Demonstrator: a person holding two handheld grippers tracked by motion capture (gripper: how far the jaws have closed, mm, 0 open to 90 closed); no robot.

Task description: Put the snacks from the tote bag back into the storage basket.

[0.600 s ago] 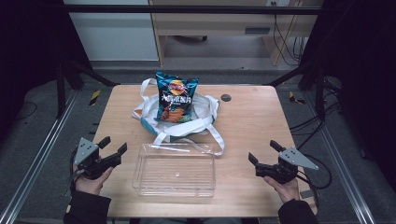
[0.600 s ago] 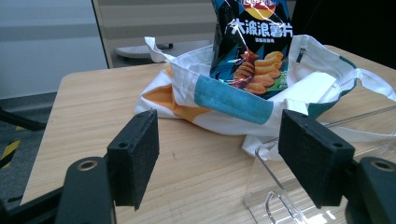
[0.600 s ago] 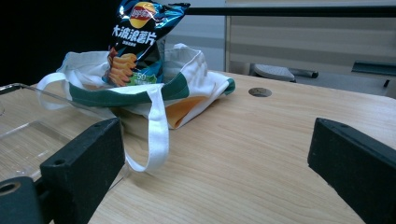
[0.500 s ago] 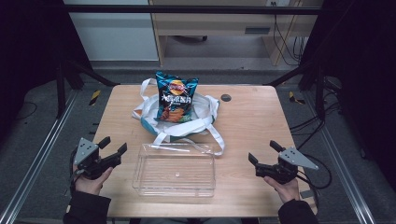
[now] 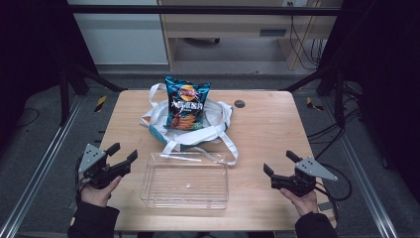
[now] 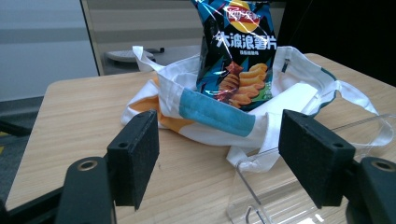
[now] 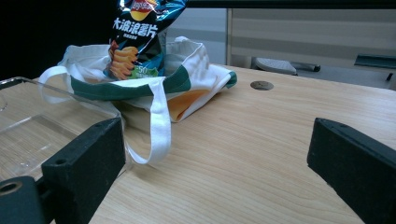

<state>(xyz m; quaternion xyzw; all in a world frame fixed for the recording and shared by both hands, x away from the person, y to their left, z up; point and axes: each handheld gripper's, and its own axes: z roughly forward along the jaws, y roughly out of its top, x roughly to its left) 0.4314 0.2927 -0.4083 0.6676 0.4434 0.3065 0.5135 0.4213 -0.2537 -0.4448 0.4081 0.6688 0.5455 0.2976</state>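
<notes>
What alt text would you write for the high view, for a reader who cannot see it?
A chip bag stands in a white tote bag on a wooden table, with an empty clear plastic box in front. A person holds the open left claw and right claw at either side.

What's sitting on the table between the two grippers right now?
In the high view, a clear plastic box lies between the left gripper and the right gripper, nearer the left one. Bare wooden table fills the gap on the right side.
</notes>
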